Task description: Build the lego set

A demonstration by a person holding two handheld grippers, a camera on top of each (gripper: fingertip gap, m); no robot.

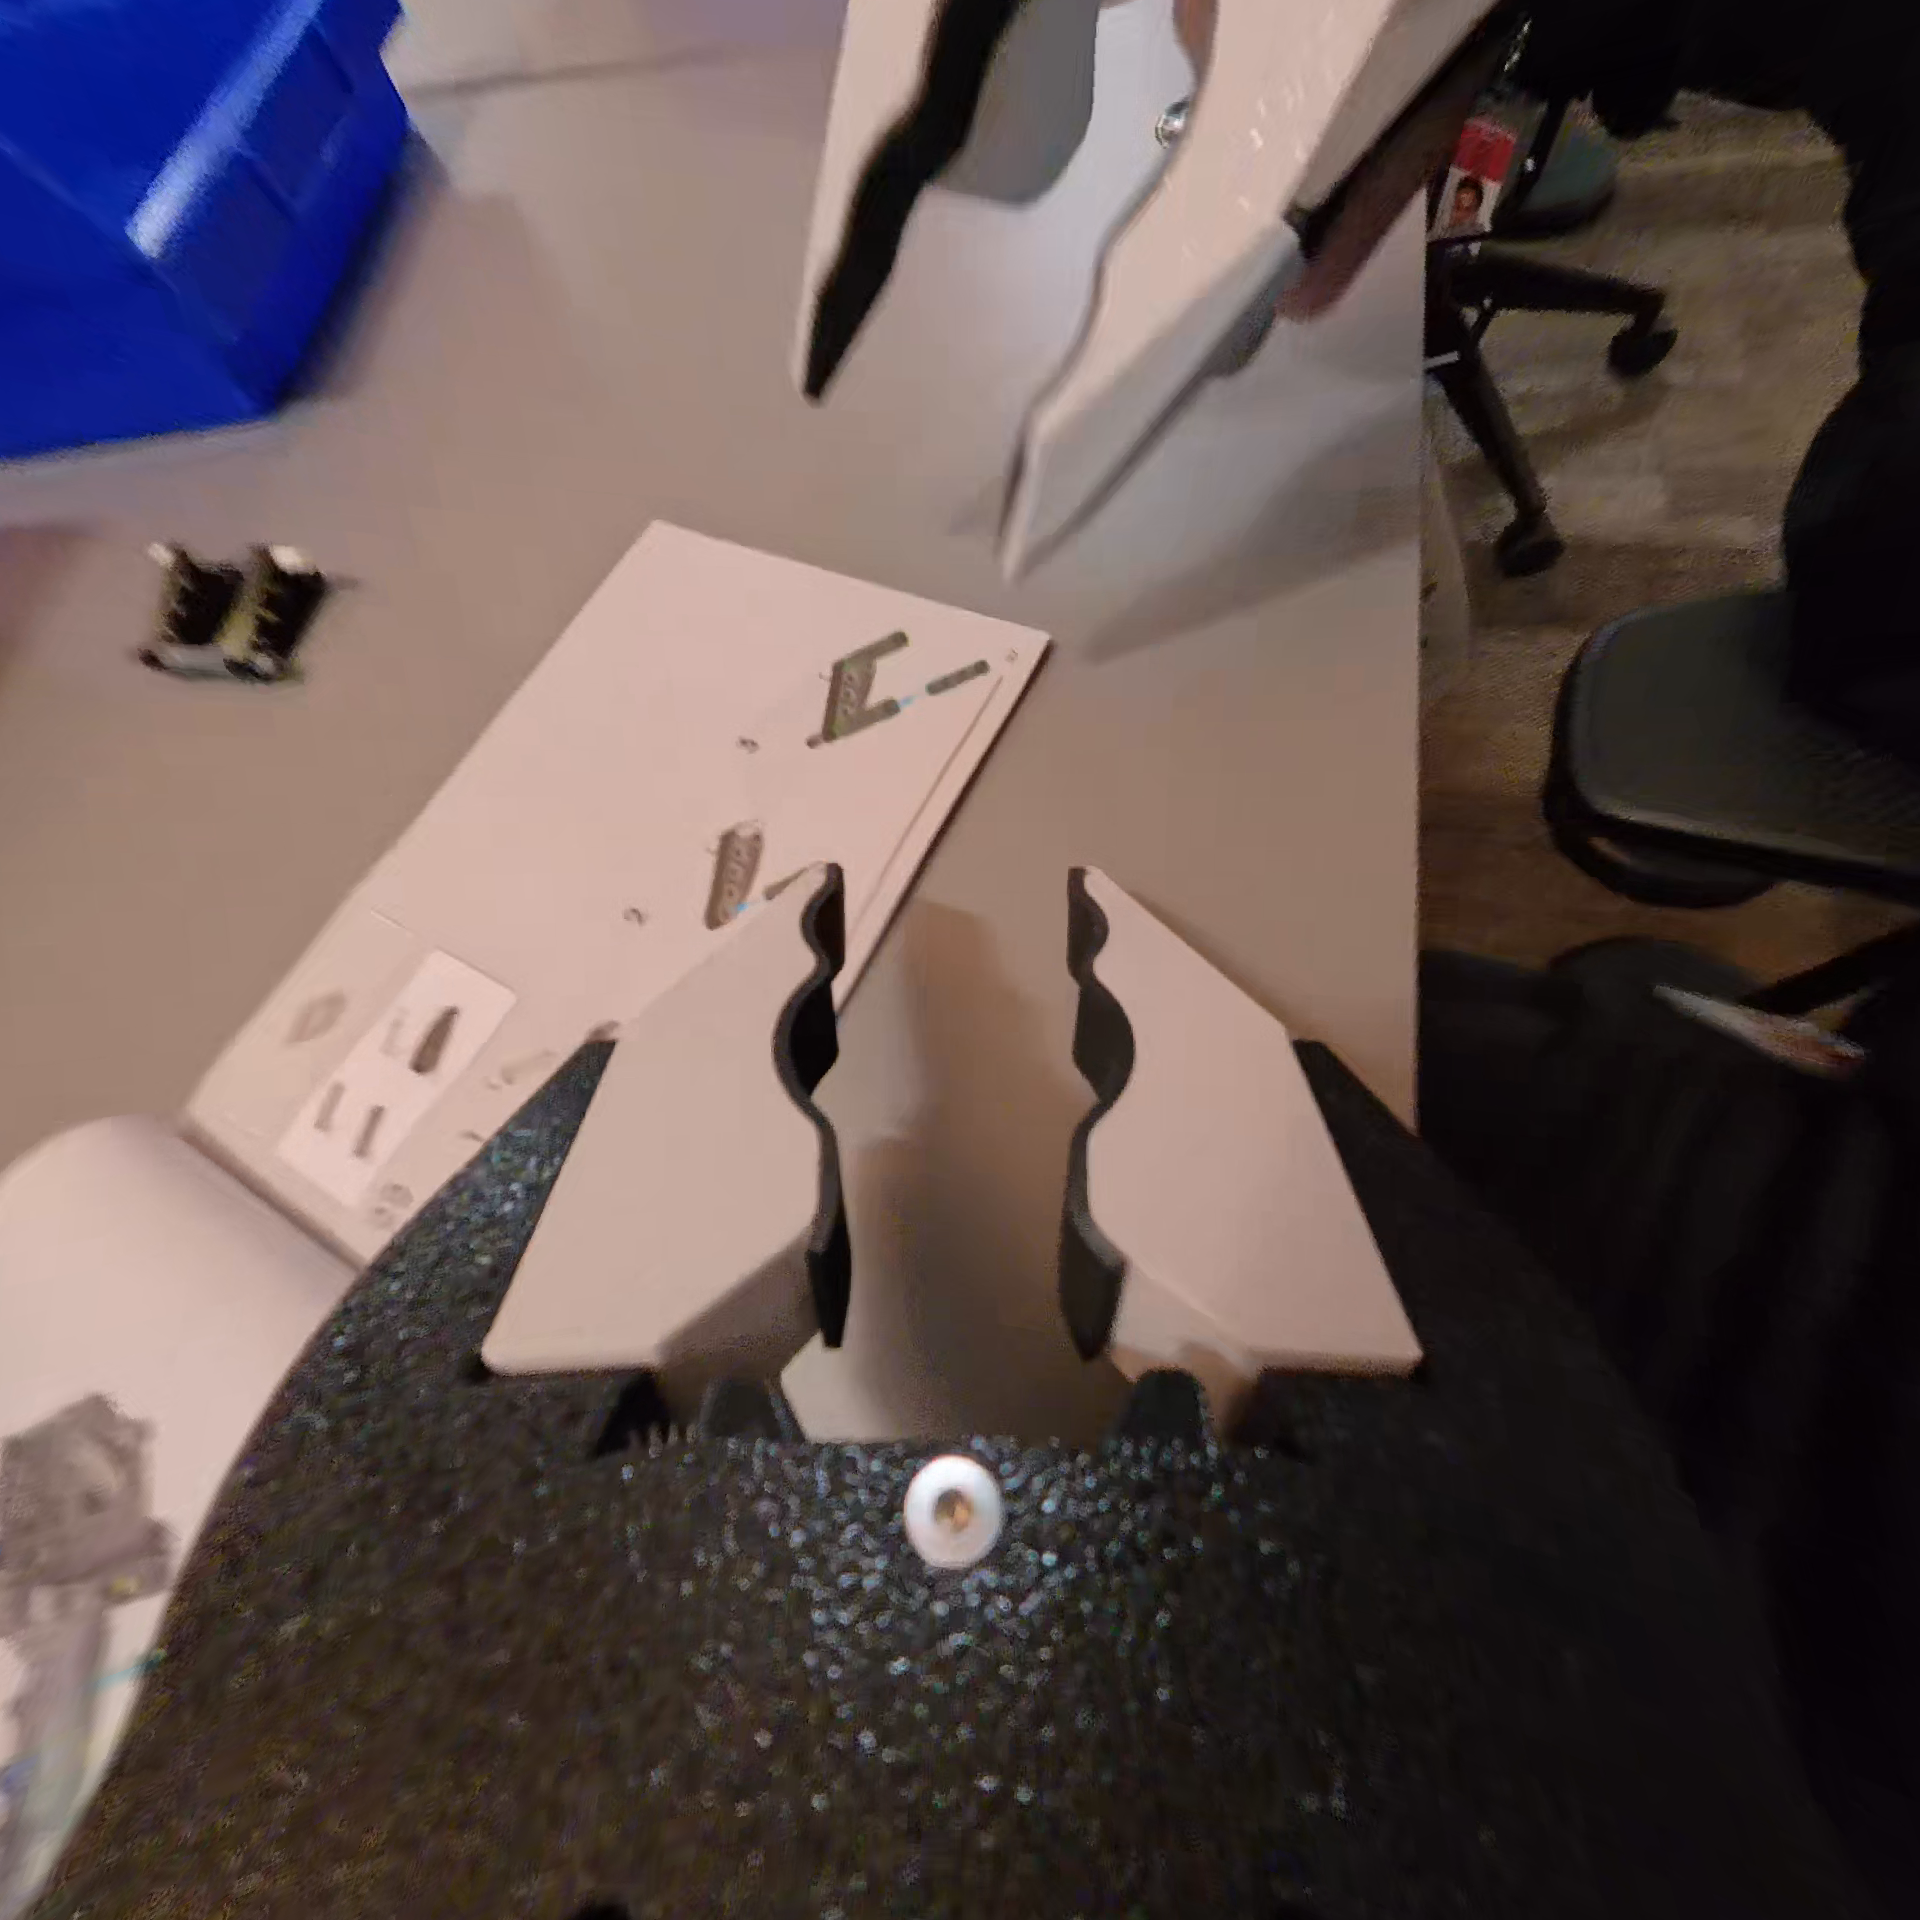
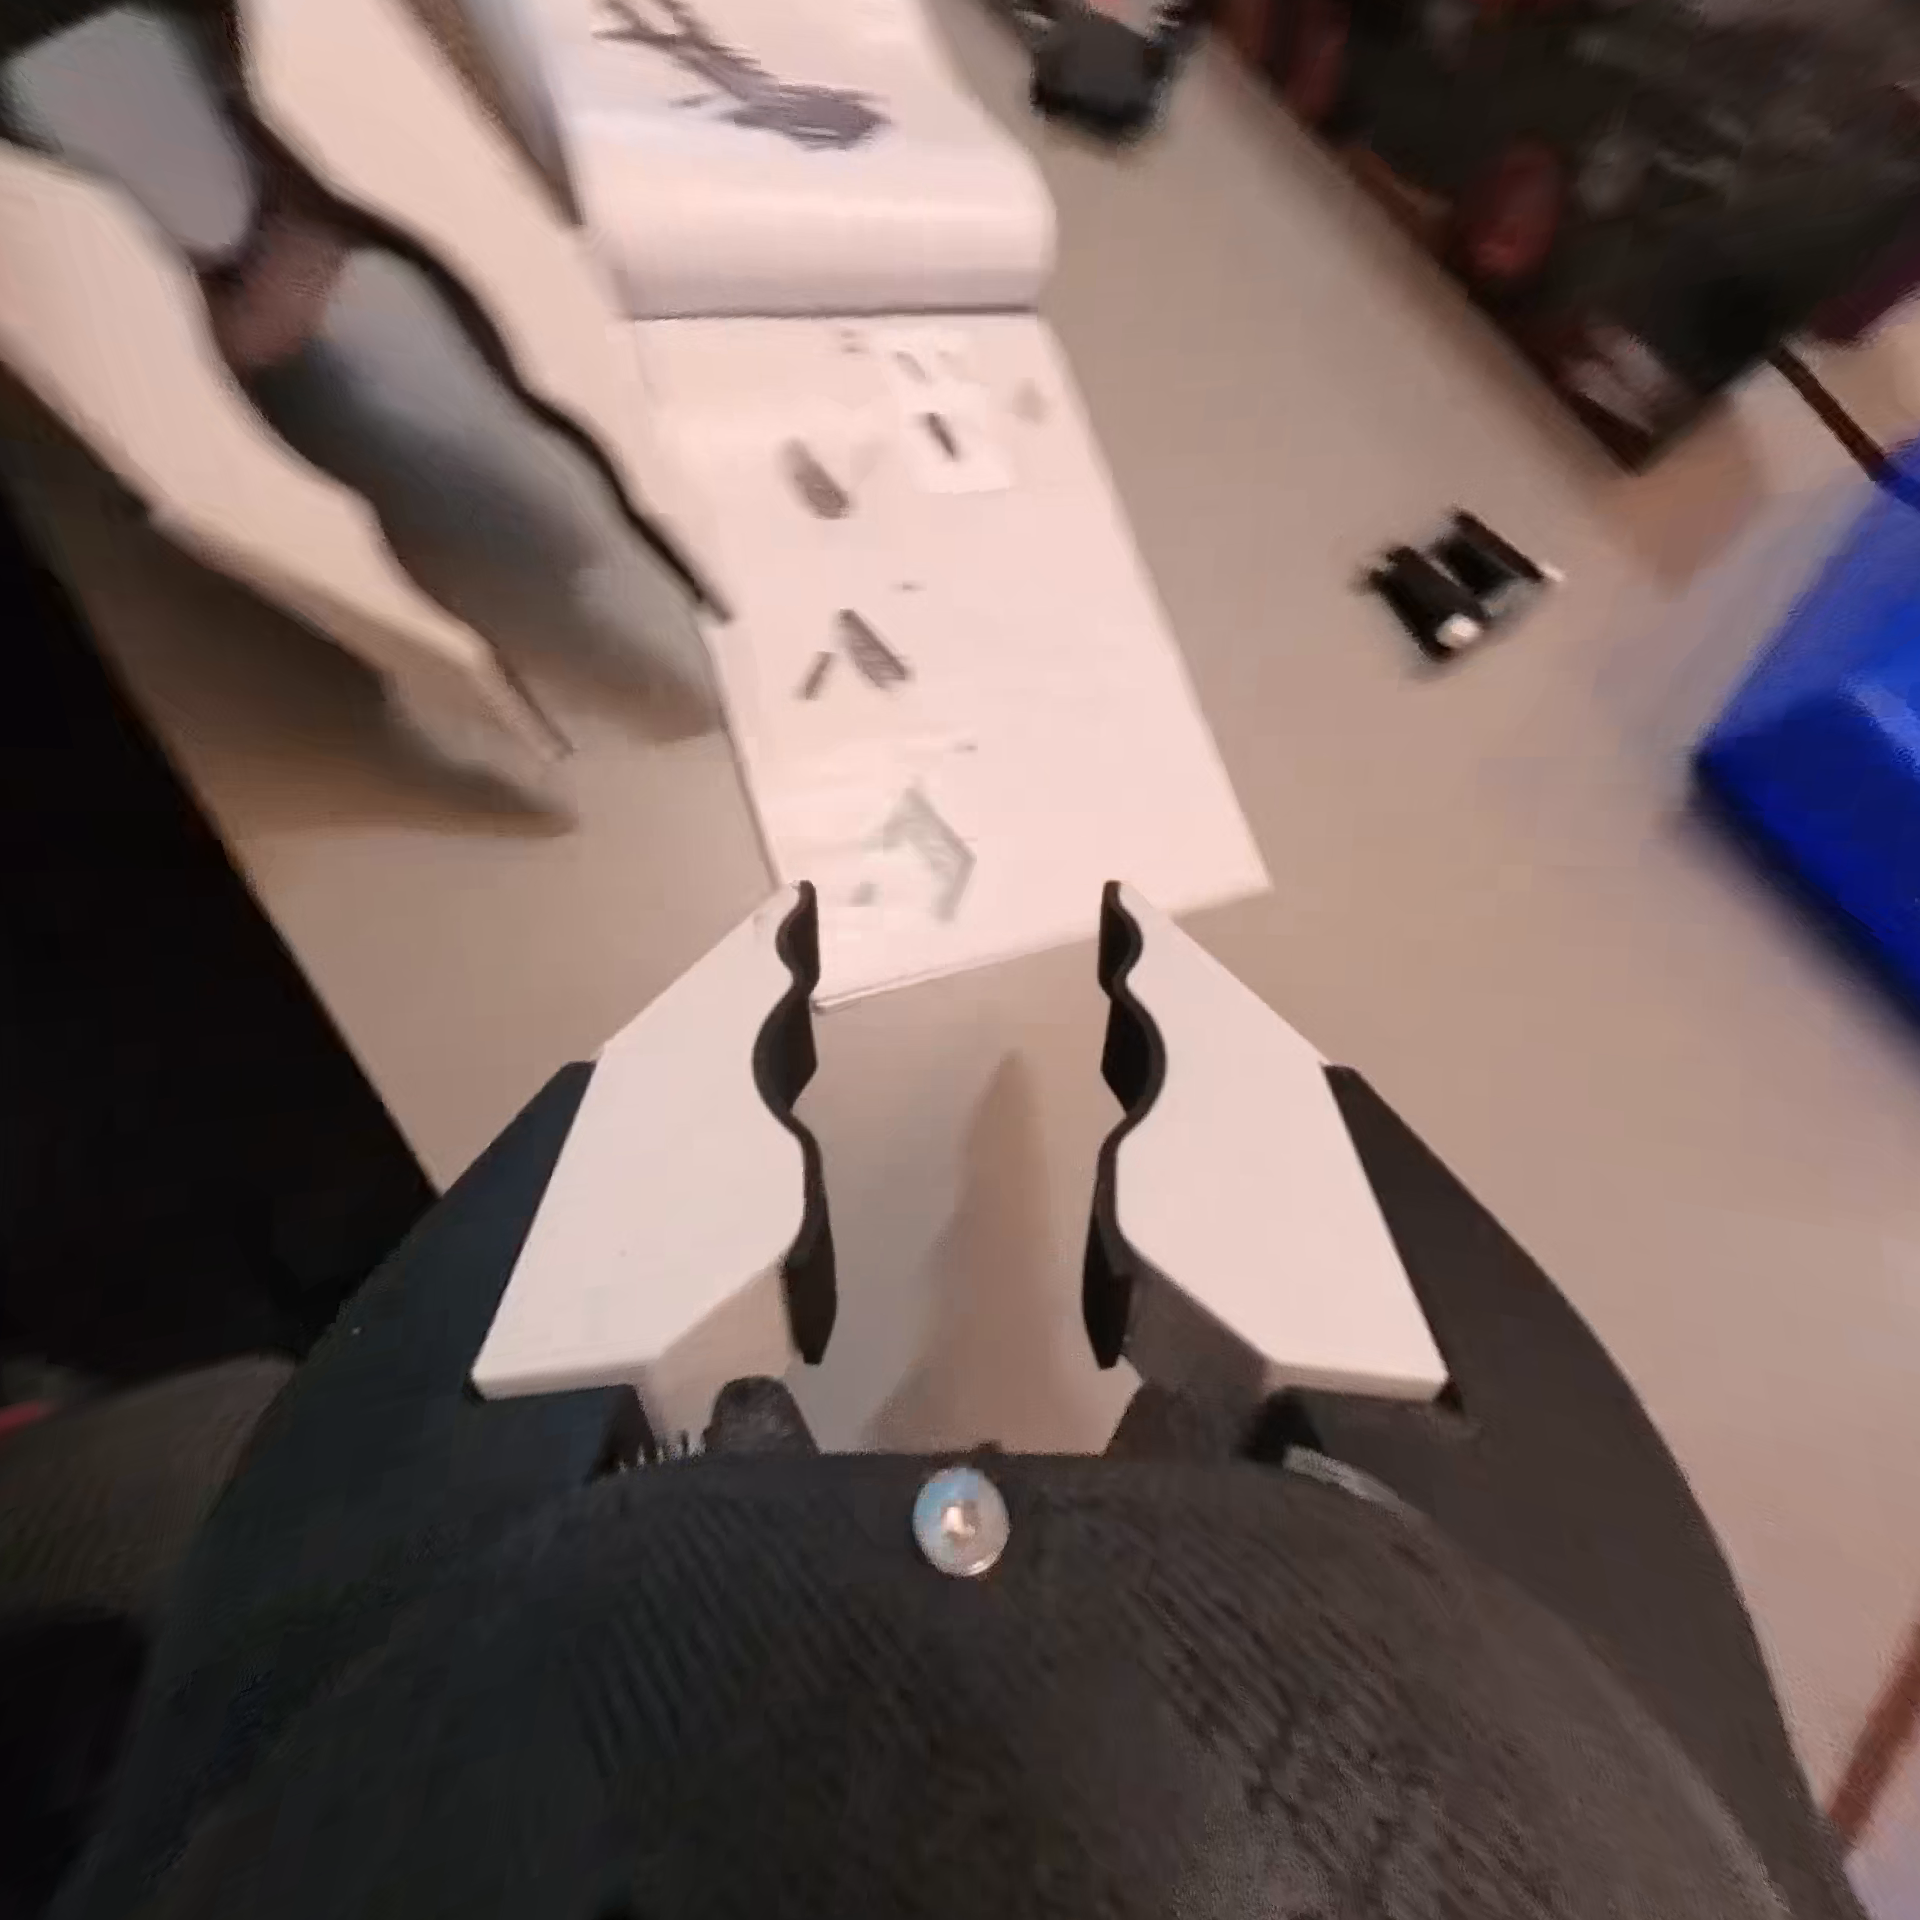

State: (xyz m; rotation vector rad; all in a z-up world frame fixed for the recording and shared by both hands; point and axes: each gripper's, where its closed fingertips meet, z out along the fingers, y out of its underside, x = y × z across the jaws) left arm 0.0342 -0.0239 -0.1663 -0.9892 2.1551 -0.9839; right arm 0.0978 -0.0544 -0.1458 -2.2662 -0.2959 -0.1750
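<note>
An open instruction booklet [image 1: 665,831] lies on the grey table [image 1: 520,457]; it also shows in the right wrist view [image 2: 987,644]. A small dark lego assembly [image 1: 231,613] sits on the table left of the booklet, and shows in the right wrist view [image 2: 1455,587] right of it. My left gripper [image 1: 956,883] is open and empty above the booklet's near edge. My right gripper [image 2: 956,899] is open and empty over the booklet's corner. Each gripper shows in the other's view, the right one [image 1: 914,478] and the left one [image 2: 623,665], hovering above the table.
A blue bin [image 1: 177,208] stands at the table's far left, also seen in the right wrist view [image 2: 1829,727]. Black office chairs [image 1: 1725,748] stand beyond the table's right edge. The views are motion-blurred. My right tips are roughly 20 cm from the small dark lego assembly [image 1: 231,613].
</note>
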